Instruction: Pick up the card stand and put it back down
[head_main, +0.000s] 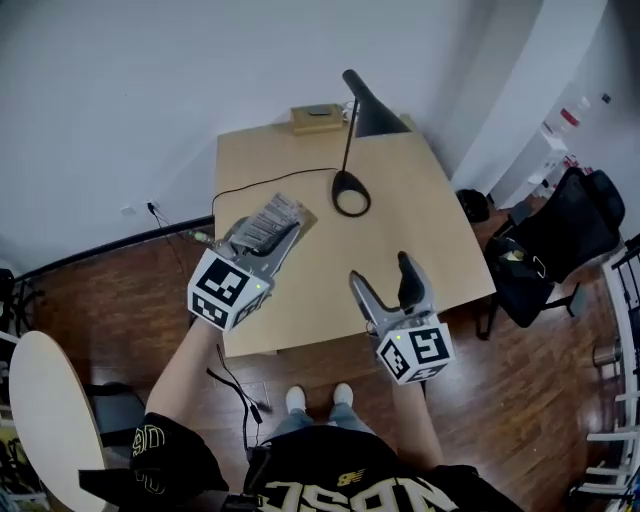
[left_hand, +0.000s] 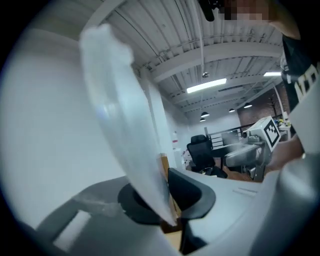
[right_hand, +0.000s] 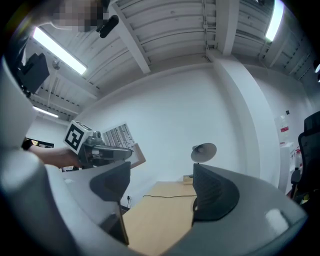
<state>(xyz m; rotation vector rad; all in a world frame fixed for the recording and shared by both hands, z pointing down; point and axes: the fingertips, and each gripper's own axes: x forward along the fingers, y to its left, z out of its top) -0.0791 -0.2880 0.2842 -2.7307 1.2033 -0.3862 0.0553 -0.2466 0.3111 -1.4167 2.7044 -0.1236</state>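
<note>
The card stand (head_main: 272, 216), a clear sheet with a printed card and a wooden foot, is lifted above the left part of the wooden table (head_main: 300, 290). My left gripper (head_main: 262, 243) is shut on it. In the left gripper view the clear sheet (left_hand: 125, 130) runs up from between the pads, and my left gripper (left_hand: 167, 202) is pinching its lower edge. My right gripper (head_main: 383, 274) hovers over the table's front right, open, with nothing between its fingers. The right gripper view shows my right gripper (right_hand: 160, 192) open, with the card stand (right_hand: 120, 137) up at the left.
A black desk lamp (head_main: 352, 190) stands at the table's middle back, its cable (head_main: 260, 181) running left. A small wooden box (head_main: 316, 118) sits at the back edge. A black office chair (head_main: 560, 240) is to the right, a round table (head_main: 45, 420) at the left.
</note>
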